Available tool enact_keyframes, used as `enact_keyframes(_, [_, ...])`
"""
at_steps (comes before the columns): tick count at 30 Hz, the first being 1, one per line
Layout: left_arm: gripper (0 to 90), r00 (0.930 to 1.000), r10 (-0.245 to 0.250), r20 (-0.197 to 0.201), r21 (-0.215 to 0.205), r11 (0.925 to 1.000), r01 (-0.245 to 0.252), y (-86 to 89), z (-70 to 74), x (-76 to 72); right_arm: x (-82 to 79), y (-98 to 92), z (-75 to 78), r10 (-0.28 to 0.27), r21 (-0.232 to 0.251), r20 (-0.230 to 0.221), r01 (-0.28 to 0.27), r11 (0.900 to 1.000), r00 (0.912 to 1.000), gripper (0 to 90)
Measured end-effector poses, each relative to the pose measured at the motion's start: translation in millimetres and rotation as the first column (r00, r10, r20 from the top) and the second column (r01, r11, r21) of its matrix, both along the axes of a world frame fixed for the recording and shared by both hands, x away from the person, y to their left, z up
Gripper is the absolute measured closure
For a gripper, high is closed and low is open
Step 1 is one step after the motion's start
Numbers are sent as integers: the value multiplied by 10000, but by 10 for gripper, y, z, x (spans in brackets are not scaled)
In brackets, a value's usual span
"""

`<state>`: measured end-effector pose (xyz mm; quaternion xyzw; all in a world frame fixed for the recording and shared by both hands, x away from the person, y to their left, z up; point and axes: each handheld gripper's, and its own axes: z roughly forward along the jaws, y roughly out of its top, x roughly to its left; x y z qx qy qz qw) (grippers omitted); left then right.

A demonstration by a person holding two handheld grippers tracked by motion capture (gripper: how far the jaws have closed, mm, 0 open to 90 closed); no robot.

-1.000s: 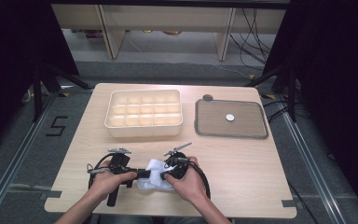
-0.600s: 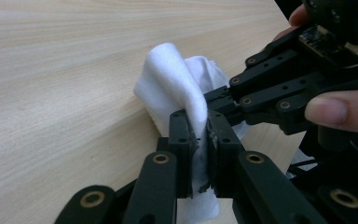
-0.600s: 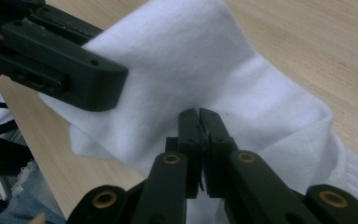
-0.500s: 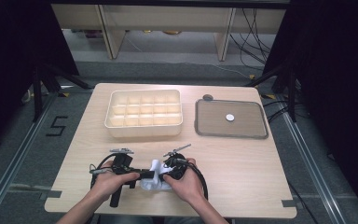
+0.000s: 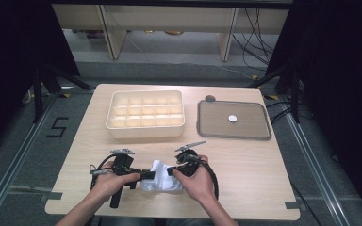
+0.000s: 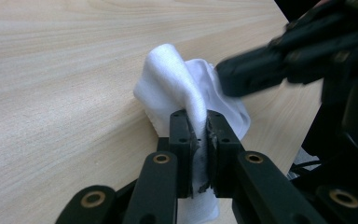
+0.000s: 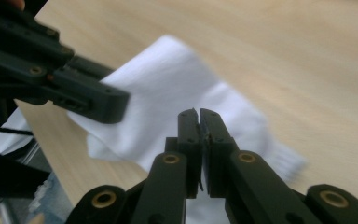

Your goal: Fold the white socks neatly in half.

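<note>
Our left gripper (image 6: pixel 199 135) has its jaws pressed together on a fold of the white cloth (image 6: pixel 182 88), a ridge of fabric pinched up between the pads. Our right gripper (image 7: pixel 199 122) has its jaws nearly closed on another edge of that cloth. We judge it light, soft and limp, so it will sag wherever unsupported; edges and corners are the places to grip. It sits on the bench (image 5: pixel 245 165), near its front edge, between our hands.

High view: overhead, facing forward and down on the surface (image 5: pixel 245 165). Gripper views: close, along the jaws; all share the white cloth (image 5: pixel 162 176).
</note>
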<state>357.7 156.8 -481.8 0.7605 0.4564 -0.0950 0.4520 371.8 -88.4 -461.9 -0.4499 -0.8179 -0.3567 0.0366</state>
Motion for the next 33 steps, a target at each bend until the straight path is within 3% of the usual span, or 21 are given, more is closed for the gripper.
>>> enact_keyframes(2, [818,10000,10,1,-1,10000,-10,-7,2,-4,27,-126,42,-308,-433,242,318,9986,9992,895])
enact_keyframes(3, [818,10000,15,8,9,10000,-15,-9,3,-5,26,-174,40,-751,-541,-33,748,9957,9972,897])
enact_keyframes(4, [818,10000,10,9,21,10000,-10,-9,4,-5,42,-220,23,-732,-741,85,737,9945,9973,898])
enact_keyframes(6, [818,10000,12,3,37,10000,-12,-8,4,-3,38,-279,-14,-1080,-1132,-145,1057,9879,9940,897])
enact_keyframes(14, [817,10000,-53,75,53,10000,52,-52,21,6,-11,-270,-187,-1074,-1594,-940,915,9830,9898,894])
enact_keyframes(18, [817,9998,3,194,128,9999,-5,-81,31,0,-23,-251,-225,-870,-1517,-729,752,9856,9935,895])
enact_keyframes(20, [816,9998,-35,181,151,9999,32,-84,34,6,-32,-242,-220,-987,-1546,-952,832,9845,9906,893])
enact_keyframes(28, [816,9996,-249,157,140,9996,247,-100,27,17,-32,-198,-251,-795,-1477,-829,667,9868,9934,890])
enact_keyframes(30, [816,9996,-225,142,117,9997,223,-115,27,12,-35,-174,-232,-940,-1374,-1160,778,9875,9888,888])
enact_keyframes(31, [816,9995,-273,149,146,9995,271,-119,26,12,-36,-169,-239,-847,-1464,-940,704,9867,9920,887])
enact_keyframes(33, [816,9996,-207,207,264,9994,201,-134,28,7,-33,-158,-243,-793,-1464,-947,649,9871,9923,886])
